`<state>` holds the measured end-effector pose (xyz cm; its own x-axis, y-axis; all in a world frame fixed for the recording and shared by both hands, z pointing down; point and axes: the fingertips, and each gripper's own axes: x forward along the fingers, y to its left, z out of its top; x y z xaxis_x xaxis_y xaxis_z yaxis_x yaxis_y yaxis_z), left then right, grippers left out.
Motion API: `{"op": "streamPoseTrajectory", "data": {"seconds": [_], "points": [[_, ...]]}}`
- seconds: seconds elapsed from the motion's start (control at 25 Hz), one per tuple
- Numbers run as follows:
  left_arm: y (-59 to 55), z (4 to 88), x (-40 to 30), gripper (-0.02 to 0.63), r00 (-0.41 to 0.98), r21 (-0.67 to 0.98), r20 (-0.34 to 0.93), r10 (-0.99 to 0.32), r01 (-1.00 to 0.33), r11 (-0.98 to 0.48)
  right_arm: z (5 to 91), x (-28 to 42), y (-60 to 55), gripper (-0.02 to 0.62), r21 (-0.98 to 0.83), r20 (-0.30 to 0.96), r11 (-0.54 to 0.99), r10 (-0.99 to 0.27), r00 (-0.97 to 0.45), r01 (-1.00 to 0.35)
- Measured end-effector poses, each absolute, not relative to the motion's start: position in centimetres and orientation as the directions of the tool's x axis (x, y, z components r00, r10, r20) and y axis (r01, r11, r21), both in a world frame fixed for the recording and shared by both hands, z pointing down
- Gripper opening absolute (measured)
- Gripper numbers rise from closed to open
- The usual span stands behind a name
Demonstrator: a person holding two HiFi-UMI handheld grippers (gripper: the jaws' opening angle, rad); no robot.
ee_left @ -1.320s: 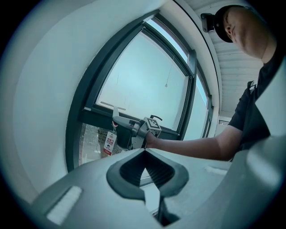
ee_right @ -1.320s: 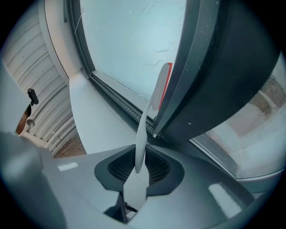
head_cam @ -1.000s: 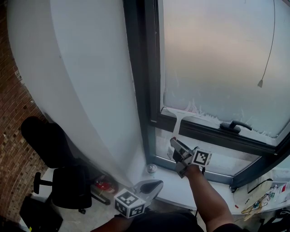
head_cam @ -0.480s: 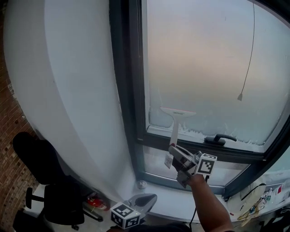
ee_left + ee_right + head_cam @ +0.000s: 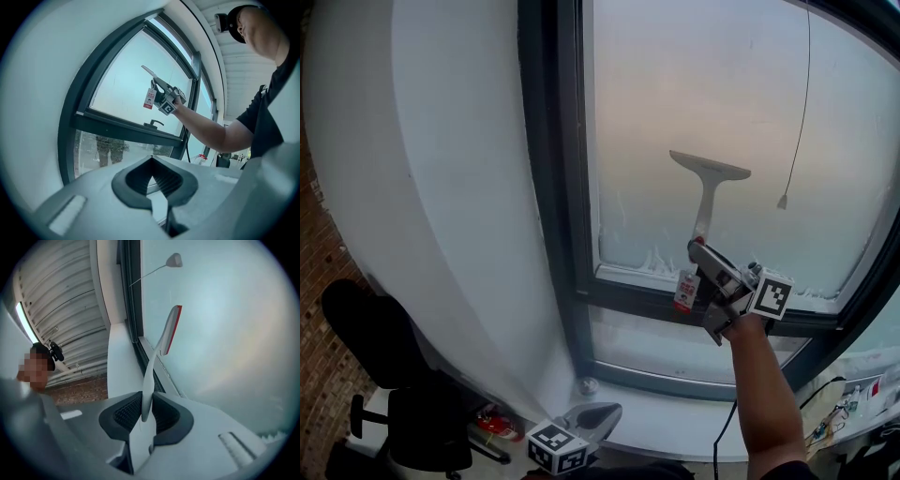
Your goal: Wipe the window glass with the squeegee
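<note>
Squeegee [image 5: 709, 178] blade rests on window glass [image 5: 675, 94], cord pull [image 5: 782, 201] hanging just beside.

Left tongs [image 5: 151, 158] together (window [image 5: 123, 88] ahead)

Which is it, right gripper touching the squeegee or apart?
Touching. In the right gripper view, the right gripper clamps the squeegee handle between its jaws.
</note>
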<state>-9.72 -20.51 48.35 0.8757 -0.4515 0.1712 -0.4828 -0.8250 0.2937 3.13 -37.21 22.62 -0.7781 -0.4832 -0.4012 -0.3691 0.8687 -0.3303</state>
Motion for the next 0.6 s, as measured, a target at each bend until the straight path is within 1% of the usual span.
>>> {"op": "streamPoseTrajectory", "data": {"seconds": [0.28,0.4,0.6], "points": [[-20.7,48.2,-10.1,0.0,0.87,0.288,0.166,-0.464,-0.493,-0.821,16.9,5.8,-38.4,0.087,-0.271,-0.4,0.875,-0.482,-0.779,-0.402],[-20.6,48.0,-9.9,0.0,0.869,0.289,0.161,-0.468,-0.495,-0.82,15.7,6.2,-38.3,0.086,-0.265,-0.398,0.883,-0.466,-0.79,-0.388],[-20.6,47.8,-9.7,0.0,0.867,0.288,0.151,-0.476,-0.499,-0.817,15.4,7.2,-38.8,0.087,-0.308,-0.408,0.888,-0.448,-0.796,-0.341]]}}
